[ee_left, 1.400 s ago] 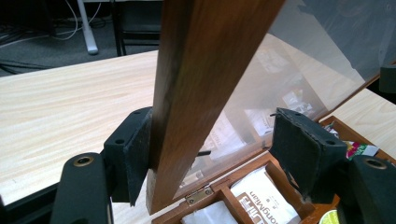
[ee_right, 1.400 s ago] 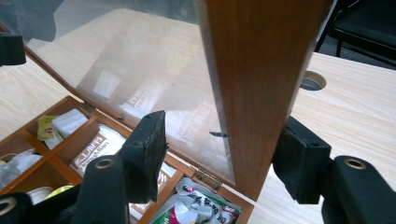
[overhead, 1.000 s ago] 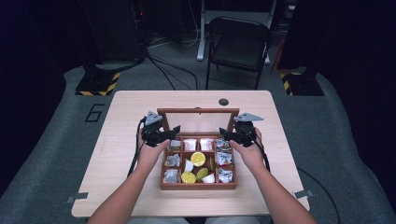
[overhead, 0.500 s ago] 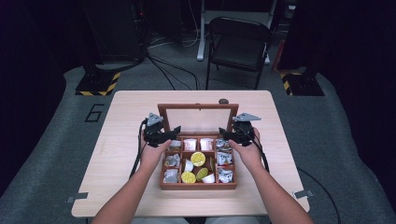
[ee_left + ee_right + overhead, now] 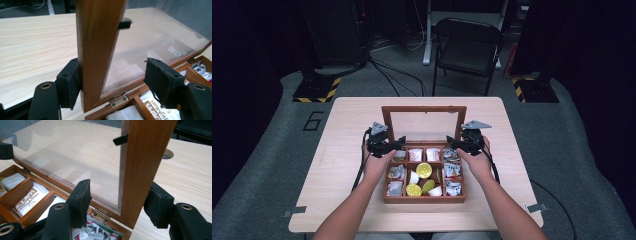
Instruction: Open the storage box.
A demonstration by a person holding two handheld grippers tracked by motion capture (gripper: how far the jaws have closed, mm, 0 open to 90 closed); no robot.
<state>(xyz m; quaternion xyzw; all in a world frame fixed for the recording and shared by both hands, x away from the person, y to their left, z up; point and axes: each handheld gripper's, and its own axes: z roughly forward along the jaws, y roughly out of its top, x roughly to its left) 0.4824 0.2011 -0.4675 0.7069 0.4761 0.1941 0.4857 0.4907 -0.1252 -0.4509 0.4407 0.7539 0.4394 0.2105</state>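
Wooden box (image 5: 424, 192) sits near the table's (image 5: 337, 150) front edge, centred. Its glass lid (image 5: 424, 121) stands upright at the box's back edge. Left gripper (image 5: 384, 144): jaws apart, straddling the lid's left rail, one pad touching. Right gripper (image 5: 464, 141): jaws apart around the right rail, no contact visible. Packets (image 5: 452, 170) fill the compartments.

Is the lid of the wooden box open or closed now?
Open. The lid stands nearly upright on its hinges behind the box, whose compartments lie uncovered.
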